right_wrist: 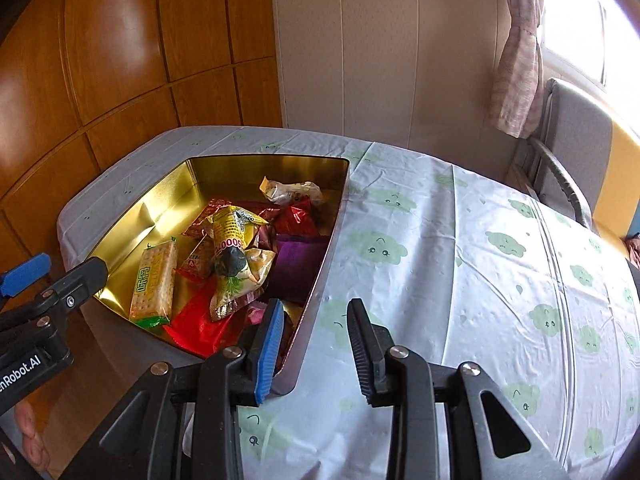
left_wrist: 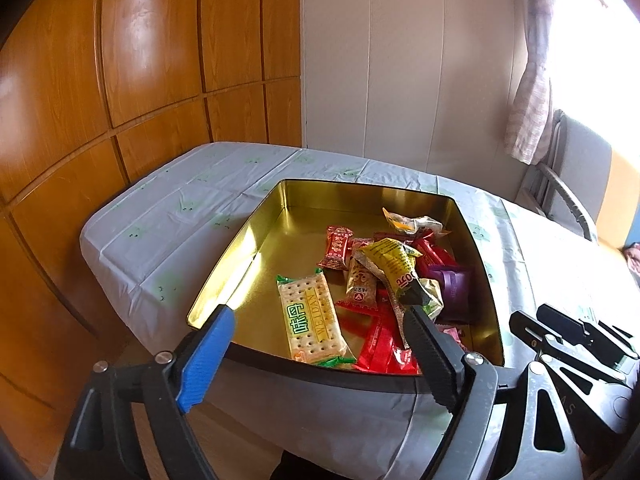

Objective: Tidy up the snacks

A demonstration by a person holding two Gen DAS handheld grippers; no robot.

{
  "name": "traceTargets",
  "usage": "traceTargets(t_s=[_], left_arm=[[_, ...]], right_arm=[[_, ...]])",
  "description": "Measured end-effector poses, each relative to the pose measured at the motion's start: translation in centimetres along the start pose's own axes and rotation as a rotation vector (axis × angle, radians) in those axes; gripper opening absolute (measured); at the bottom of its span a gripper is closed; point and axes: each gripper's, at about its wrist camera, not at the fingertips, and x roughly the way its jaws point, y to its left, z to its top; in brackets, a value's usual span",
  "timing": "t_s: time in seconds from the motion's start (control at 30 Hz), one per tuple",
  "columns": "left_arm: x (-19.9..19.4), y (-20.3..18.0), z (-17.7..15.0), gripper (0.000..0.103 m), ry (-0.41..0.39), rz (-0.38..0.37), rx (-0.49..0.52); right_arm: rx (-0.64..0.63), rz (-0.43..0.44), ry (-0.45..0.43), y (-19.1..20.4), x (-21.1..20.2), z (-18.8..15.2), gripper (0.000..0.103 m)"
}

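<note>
An open gold tin (left_wrist: 256,248) sits on the table and holds several wrapped snacks. A green-and-white cracker pack (left_wrist: 310,316) lies at its near left, and beside it are a yellow packet with a dark end (left_wrist: 394,264), red packets (left_wrist: 380,344) and a purple pack (left_wrist: 452,288). My left gripper (left_wrist: 320,310) hovers over the tin's near edge, open wide and holding nothing. My right gripper (right_wrist: 315,304) straddles the tin's right wall (right_wrist: 334,236), with the blue finger inside and the black one outside. Its pads stand clear of the metal, so it is open.
The tablecloth with green cloud prints (right_wrist: 460,260) stretches bare to the right of the tin. Wooden wall panels (left_wrist: 120,80) stand close on the left. A grey chair (right_wrist: 560,176) and a curtain (right_wrist: 516,60) are at the far right. My left gripper (right_wrist: 56,276) shows at the left edge.
</note>
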Motion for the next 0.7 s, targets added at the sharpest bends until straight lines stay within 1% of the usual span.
traceTargets(t_s=[0.7], left_arm=[[0.23, 0.69, -0.02, 0.089, 0.000, 0.011, -0.010]], right_arm=[[-0.018, -0.002, -0.005, 0.60, 0.10, -0.31, 0.034]])
